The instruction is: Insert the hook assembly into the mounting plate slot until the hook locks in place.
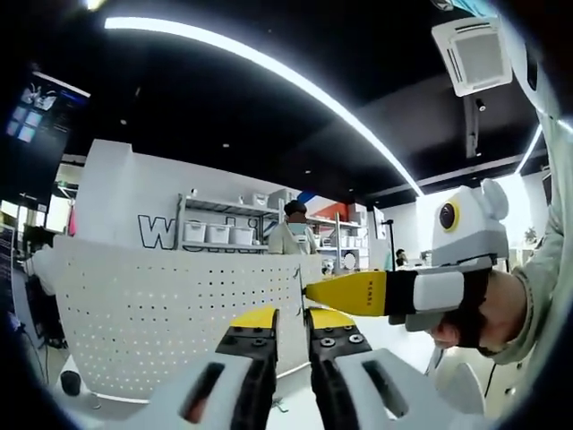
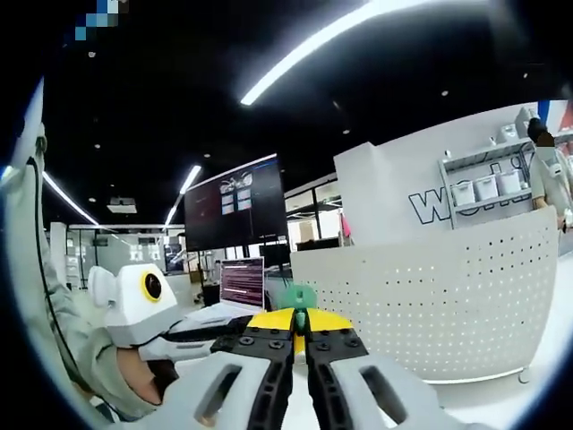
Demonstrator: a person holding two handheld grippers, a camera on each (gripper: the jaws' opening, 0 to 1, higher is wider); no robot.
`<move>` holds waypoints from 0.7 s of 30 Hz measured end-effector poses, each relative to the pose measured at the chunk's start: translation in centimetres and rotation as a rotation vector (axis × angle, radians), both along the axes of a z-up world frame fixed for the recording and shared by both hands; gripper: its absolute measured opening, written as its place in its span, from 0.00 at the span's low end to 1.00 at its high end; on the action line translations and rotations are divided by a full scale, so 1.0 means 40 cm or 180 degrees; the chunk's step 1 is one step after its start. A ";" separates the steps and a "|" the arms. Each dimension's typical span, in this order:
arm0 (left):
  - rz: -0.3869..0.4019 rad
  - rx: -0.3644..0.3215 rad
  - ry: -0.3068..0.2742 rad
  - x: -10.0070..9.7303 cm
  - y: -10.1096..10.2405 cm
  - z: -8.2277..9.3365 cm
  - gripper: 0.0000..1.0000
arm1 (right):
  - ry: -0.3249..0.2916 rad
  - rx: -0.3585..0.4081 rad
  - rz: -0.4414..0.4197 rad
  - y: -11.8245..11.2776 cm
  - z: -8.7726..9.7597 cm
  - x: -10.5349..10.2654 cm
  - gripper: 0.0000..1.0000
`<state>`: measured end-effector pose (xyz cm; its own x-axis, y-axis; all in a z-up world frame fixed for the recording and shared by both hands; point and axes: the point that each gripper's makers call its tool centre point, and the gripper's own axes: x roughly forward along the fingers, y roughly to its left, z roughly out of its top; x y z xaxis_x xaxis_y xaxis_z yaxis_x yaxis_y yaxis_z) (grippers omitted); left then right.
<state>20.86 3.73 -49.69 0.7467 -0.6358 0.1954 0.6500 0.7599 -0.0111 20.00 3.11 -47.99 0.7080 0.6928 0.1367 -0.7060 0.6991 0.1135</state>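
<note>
A white perforated mounting plate point(image 1: 161, 305) stands upright ahead of both grippers, also seen at the right of the right gripper view point(image 2: 448, 296). A small green hook assembly point(image 2: 300, 297) sits pinched between the yellow tips of my right gripper point(image 2: 300, 321), in the air short of the plate. My right gripper point(image 1: 313, 291) comes in from the right of the left gripper view, held by a hand, its yellow tip close to the plate's right edge. My left gripper point(image 1: 292, 324) points at the plate with a narrow gap between its jaws and nothing in it.
The person's sleeve and hand point(image 1: 510, 313) fill the right side. Behind the plate are shelves with white bins point(image 1: 219, 233) and a standing person point(image 1: 294, 235). Monitors point(image 2: 235, 210) and a laptop point(image 2: 240, 282) stand to the left in the right gripper view.
</note>
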 end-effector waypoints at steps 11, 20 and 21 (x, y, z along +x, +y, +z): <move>0.0077 0.0078 0.0194 0.008 0.025 -0.041 0.22 | 0.0015 -0.0002 0.0000 0.015 -0.006 0.010 0.01; 0.0245 0.0306 0.0539 0.013 0.062 -0.117 0.34 | 0.0005 -0.0046 -0.0025 0.024 -0.018 0.017 0.01; 0.0249 0.0304 0.0566 0.014 0.064 -0.125 0.35 | 0.0019 -0.0040 -0.0021 0.024 -0.019 0.017 0.01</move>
